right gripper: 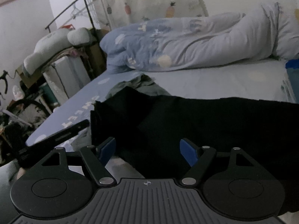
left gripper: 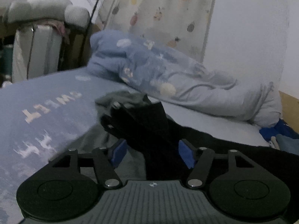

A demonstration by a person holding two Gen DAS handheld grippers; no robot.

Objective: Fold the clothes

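Two grippers are showing, one per view, both over a bed. Left wrist view: left gripper [left gripper: 152, 152] is sitting with blue pads [left gripper: 118, 154] spread wide, released, gripping nothing. A black garment [left gripper: 149, 128] is lying between the pads and running off toward 3 o'clock across the blue bedsheet [left gripper: 46, 108]. A grey-green garment [left gripper: 121, 97] is bunching just past the black one at 12 o'clock. A rolled blue duvet [left gripper: 158, 71] is lying beyond it, from 11 toward 3 o'clock. A pineapple-print curtain [left gripper: 164, 9] is hanging at 12 o'clock. View is blurring.

Right wrist view: right gripper [right gripper: 147, 153] is also standing released, pads [right gripper: 187, 153] wide apart. The black garment [right gripper: 196, 123] is spreading flat on the bedsheet [right gripper: 214, 82] ahead of the pads, filling the middle out to 3 o'clock. The grey-green garment [right gripper: 138, 85] is crumpling at its far edge, 12 o'clock. The duvet [right gripper: 186, 44] is lying behind. A black slab-like device [right gripper: 56, 138] is poking in at 9 o'clock; cannot tell what it is. A white plush toy [right gripper: 56, 44] is resting at 10 o'clock.
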